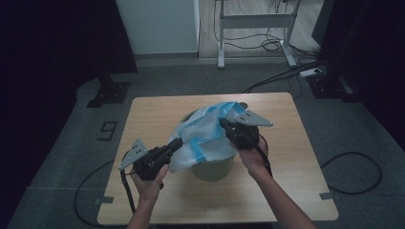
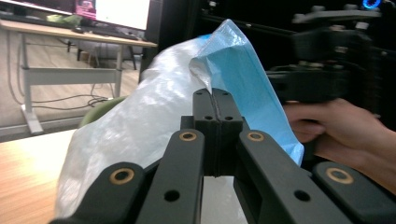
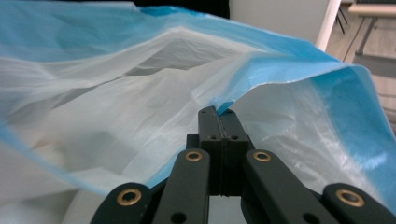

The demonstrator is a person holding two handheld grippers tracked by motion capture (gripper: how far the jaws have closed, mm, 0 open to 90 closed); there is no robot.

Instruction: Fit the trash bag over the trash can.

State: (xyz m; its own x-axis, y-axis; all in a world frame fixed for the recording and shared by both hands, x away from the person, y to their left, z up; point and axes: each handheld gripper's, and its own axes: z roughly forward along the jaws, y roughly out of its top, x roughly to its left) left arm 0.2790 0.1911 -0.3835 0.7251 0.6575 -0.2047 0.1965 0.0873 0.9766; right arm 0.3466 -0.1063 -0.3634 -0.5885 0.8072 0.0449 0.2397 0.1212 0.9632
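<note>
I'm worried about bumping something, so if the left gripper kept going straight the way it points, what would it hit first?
The plastic bag it already pinches: the left gripper points into it. Beyond that film, probably the person's other hand holding the right gripper, though depth is unclear.

Grey floor [image 1: 57,157]; seemingly dim room

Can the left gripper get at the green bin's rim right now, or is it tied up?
Probably not: the left gripper is shut on the plastic bag, which drapes the green bin and covers its near rim.
</note>
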